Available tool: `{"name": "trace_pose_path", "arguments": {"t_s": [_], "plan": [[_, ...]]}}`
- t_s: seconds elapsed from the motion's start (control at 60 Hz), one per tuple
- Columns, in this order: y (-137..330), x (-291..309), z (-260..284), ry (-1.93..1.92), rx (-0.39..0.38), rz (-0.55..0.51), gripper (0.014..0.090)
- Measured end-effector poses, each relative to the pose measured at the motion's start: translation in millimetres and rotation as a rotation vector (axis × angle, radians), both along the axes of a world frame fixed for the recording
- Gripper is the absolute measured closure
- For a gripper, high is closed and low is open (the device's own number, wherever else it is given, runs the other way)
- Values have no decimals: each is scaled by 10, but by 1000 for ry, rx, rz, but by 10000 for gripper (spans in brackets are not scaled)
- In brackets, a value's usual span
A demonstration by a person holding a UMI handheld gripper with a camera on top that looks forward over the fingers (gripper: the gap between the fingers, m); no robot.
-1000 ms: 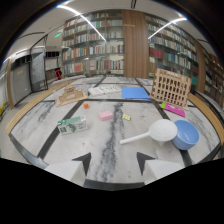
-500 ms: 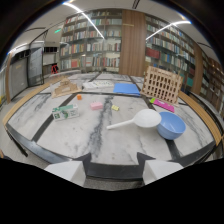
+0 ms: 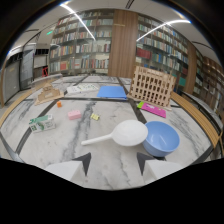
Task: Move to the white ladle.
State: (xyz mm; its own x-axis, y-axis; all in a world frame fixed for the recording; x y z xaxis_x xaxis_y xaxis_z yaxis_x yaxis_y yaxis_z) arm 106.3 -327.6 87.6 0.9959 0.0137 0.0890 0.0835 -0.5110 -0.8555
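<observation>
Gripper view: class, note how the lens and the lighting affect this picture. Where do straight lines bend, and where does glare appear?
In the gripper view the fisheye lens bows the bookshelves and the dark lines of the marble table. The ceiling light strips glare bright. The white ladle and blue bowl lie just ahead of the open gripper, softly lit.

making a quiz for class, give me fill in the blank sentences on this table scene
1. The ladle has its cup touching the ____ bowl.
2. The gripper has its fingers ____, with nothing between them.
3. The ladle lies just ____ of the fingers.
4. The wooden rack stands ____ the bowl.

Missing words: blue; open; ahead; beyond
</observation>
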Motion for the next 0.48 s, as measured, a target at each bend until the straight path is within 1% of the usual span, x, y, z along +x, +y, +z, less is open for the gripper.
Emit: {"name": "trace_pose_path", "arguments": {"t_s": [0.217, 0.483], "plan": [[317, 77, -19, -2, 3, -2, 185], [380, 148, -81, 8, -13, -11, 185]]}}
